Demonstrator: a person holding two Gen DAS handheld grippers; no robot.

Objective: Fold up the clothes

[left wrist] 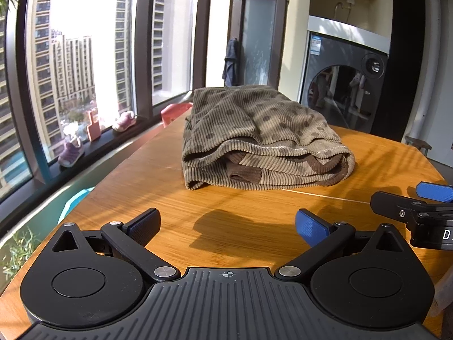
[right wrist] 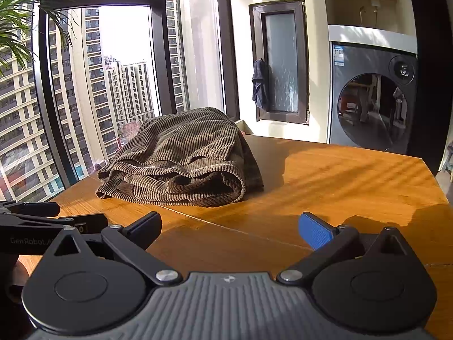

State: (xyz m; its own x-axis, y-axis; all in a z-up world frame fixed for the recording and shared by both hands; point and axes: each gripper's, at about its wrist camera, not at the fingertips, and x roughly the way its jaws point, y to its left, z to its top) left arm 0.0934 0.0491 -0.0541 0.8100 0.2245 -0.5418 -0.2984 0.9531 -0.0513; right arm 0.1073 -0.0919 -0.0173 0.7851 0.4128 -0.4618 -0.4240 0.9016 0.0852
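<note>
Your left gripper (left wrist: 226,223) sits low over the near edge of the wooden table (left wrist: 158,170), jaws spread wide, nothing between the pads. Your right gripper (right wrist: 230,226) is in the same condition: wide apart, empty, near edge of the table, pointed at the garment. The two tools are side by side; the right one shows at the right edge of the left wrist view, the left one at the left edge of the right wrist view. The task item, a brown corduroy garment (left wrist: 260,136) with darker dots, lies folded into a thick bundle on the table, ahead of both grippers and well apart from them, toward the far left part of the tabletop. Its layered open edges face you; a darker ribbed cuff (left wrist: 245,174) shows in the lower layer. Neither tool touches it. Containers: the only one in view is the front-loading washing machine (right wrist: 373,99) at far right beyond the table, door closed; the glass reflects the room, so its contents cannot be told. Small shoes (left wrist: 124,120) stand on the windowsill at far left. A dark cloth (right wrist: 259,85) hangs by the frosted door (right wrist: 281,62) on the far wall.
</note>
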